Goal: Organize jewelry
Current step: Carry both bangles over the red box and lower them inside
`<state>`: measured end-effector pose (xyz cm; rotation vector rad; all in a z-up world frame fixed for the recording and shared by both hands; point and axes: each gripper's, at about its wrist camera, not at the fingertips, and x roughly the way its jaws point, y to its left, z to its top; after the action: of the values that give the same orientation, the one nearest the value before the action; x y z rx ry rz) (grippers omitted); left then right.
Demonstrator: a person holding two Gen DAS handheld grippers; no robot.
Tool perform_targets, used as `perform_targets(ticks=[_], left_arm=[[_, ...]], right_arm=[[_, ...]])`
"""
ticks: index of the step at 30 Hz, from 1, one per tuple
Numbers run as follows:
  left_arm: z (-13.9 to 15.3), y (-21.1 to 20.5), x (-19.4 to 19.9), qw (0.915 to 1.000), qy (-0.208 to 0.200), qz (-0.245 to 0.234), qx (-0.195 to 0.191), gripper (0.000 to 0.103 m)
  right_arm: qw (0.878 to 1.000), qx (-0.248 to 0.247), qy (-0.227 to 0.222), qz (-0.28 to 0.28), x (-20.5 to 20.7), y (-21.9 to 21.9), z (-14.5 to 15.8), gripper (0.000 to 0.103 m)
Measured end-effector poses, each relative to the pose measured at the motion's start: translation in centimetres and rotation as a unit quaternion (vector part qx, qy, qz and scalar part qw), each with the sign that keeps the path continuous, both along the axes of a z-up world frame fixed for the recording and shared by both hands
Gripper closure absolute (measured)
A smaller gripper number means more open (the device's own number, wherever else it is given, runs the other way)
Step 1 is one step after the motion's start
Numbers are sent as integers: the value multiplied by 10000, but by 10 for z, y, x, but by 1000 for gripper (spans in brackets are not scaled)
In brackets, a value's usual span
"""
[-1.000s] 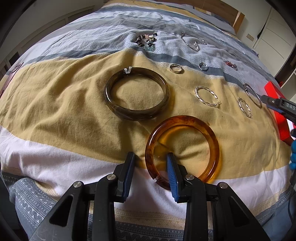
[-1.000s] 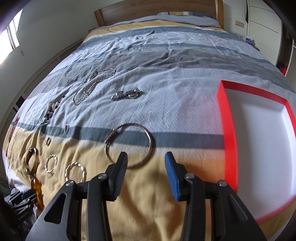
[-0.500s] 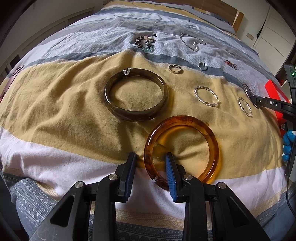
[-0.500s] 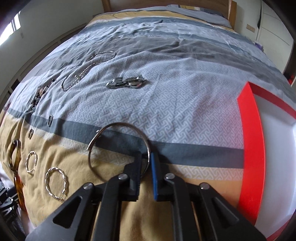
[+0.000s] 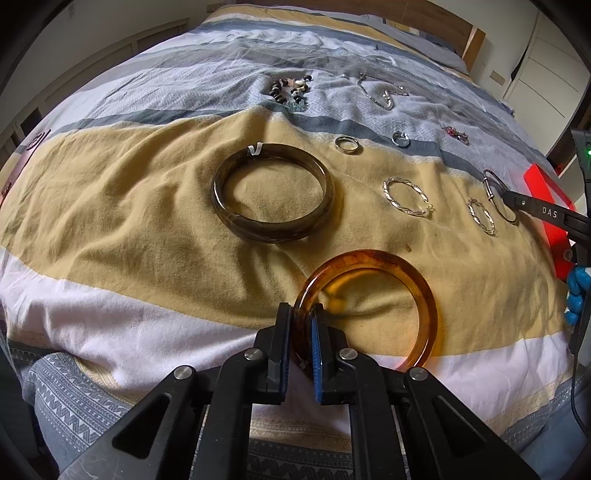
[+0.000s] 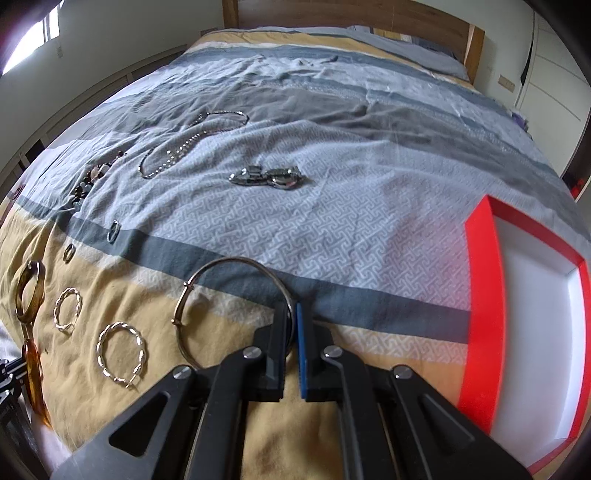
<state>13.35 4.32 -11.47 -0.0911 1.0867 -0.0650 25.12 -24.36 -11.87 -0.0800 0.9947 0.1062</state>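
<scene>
My left gripper (image 5: 300, 314) is shut on the near-left rim of an amber bangle (image 5: 413, 280) lying on the striped bedspread. A dark brown bangle (image 5: 273, 192) lies beyond it. My right gripper (image 6: 293, 310) is shut on the right rim of a thin silver wire bangle (image 6: 207, 273), which rests on the bed; it also shows in the left wrist view (image 5: 496, 188) with the right gripper's fingers (image 5: 535, 210) on it. The red tray (image 6: 484, 295) with a white inside sits just right of the right gripper.
Two twisted silver hoops (image 5: 406, 195) (image 5: 480, 216), two rings (image 5: 347, 143) (image 5: 400, 138), a bead bracelet (image 5: 291, 90), a chain necklace (image 6: 184, 147) and a metal watch (image 6: 269, 177) lie spread over the bedspread. The wooden headboard (image 6: 332, 14) is at the far end.
Both grippers closed: the left on the amber bangle's rim, the right moved forward and clamped on the silver wire bangle.
</scene>
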Motion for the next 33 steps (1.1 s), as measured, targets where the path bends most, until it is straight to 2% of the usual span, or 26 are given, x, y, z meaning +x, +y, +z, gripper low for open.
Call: perform_targets(ticks=[11,19,33], left_arm=[[18,-6,-10,9997,-238,-32,106,94],[35,-15,-22,9983,-462,-135,323,94],[86,-40,-53,9919,-1058,-442,544,94]], right_arm=[[9984,-204,-470,221,-22,10,37,99],[9957,-276,-837,299,-50,11,70,99],[9901,-175,-1389,-41,-117,-27,125,99]])
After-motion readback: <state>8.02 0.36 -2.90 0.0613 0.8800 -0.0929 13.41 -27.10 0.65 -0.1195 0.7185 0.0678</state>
